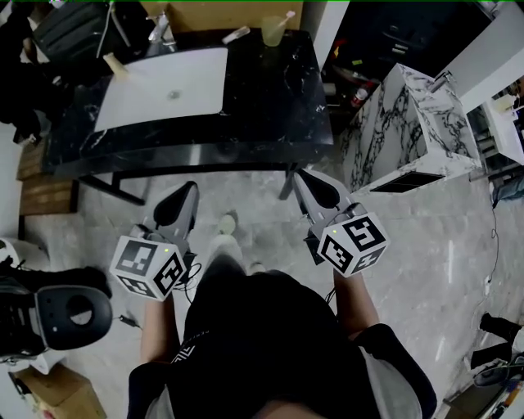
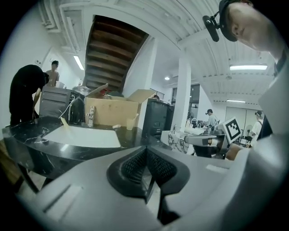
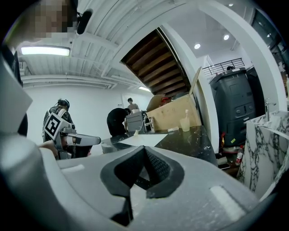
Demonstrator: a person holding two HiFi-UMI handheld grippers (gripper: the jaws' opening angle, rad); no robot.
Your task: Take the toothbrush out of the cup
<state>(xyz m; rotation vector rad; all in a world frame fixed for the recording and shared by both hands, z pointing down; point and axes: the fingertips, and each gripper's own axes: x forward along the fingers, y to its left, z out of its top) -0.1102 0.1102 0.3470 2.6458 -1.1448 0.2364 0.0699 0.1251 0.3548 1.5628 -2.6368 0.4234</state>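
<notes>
A pale yellowish cup with a toothbrush leaning in it stands at the far edge of the black marble table. It also shows in the left gripper view as the cup and in the right gripper view as the cup. My left gripper and right gripper hang over the floor in front of the table, well short of the cup. The left gripper is shut and empty. The right gripper is likewise shut, with nothing between its pads.
A white sink basin is set into the table's left half, with a faucet and a tube behind it. A white marble-patterned cabinet stands to the right, a black stool at the lower left. People stand in the background.
</notes>
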